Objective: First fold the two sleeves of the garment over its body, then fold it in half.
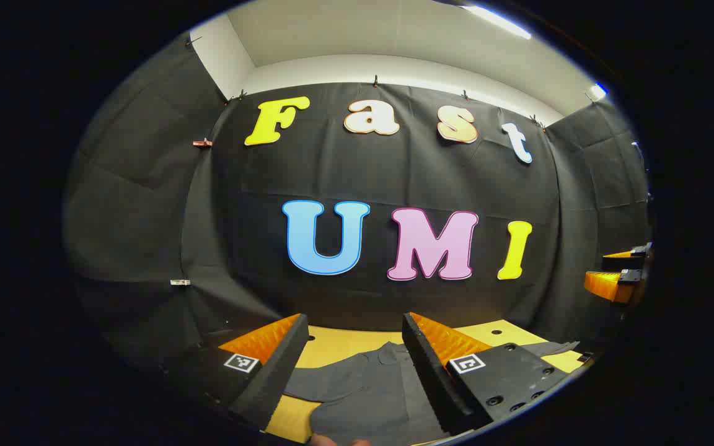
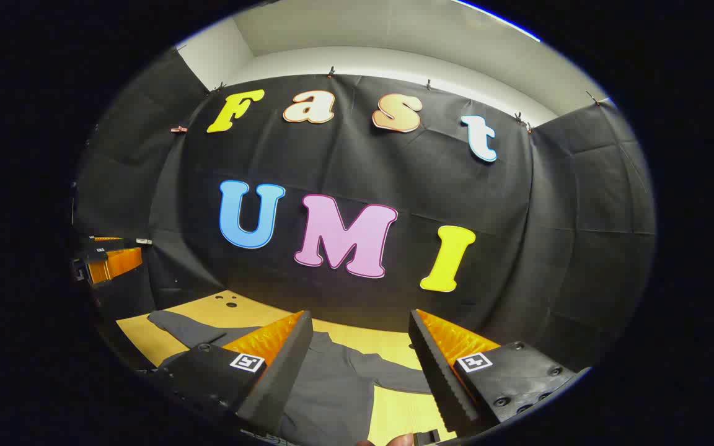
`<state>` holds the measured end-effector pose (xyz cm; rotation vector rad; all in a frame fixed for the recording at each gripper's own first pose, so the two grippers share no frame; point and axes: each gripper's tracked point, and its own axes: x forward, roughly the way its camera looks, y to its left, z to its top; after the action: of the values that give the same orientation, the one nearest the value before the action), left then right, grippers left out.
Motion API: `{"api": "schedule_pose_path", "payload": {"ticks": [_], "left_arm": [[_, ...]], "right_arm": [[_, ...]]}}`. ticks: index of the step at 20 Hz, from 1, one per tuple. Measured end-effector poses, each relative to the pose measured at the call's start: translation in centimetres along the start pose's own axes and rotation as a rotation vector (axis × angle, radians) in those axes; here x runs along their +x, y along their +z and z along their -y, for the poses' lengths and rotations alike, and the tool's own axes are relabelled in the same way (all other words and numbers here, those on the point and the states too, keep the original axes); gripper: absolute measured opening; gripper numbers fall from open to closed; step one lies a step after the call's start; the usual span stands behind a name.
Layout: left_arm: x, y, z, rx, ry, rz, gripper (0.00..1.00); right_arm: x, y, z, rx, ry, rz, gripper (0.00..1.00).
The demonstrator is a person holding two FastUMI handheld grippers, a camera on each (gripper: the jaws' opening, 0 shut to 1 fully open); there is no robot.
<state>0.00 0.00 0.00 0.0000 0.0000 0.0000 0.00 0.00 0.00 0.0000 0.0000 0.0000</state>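
The dark grey shirt [image 1: 363,390] lies flat on the yellow tabletop [image 1: 338,341], both sleeves spread outward, nothing folded yet. Above the shirt hover the left gripper [image 1: 357,365] and right gripper [image 2: 363,365], jaws apart and empty. I'd lower each over its nearer sleeve [image 2: 177,328], pinch at the cuff, and carry it across the body.

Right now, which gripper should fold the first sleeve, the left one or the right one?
Probably either; each suits its own side. The garment lies flat on the table, sleeves spread. The left gripper faces the left sleeve; the right gripper, also open, faces the right sleeve.
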Motion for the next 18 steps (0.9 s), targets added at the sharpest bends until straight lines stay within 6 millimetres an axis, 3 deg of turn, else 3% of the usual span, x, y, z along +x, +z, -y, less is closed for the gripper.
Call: {"api": "schedule_pose_path", "payload": {"ticks": [9,18], "left_arm": [[2.0,0.1,1.7,0.032,-0.016,-0.011,0.96],[4.6,-0.5,4.7,0.035,-0.021,-0.031,0.96]], "right_arm": [[1.7,-0.8,1.1,0.047,0.009,-0.003,0.96],[4.5,-1.7,4.9,0.042,0.001,-0.01,0.96]]}}
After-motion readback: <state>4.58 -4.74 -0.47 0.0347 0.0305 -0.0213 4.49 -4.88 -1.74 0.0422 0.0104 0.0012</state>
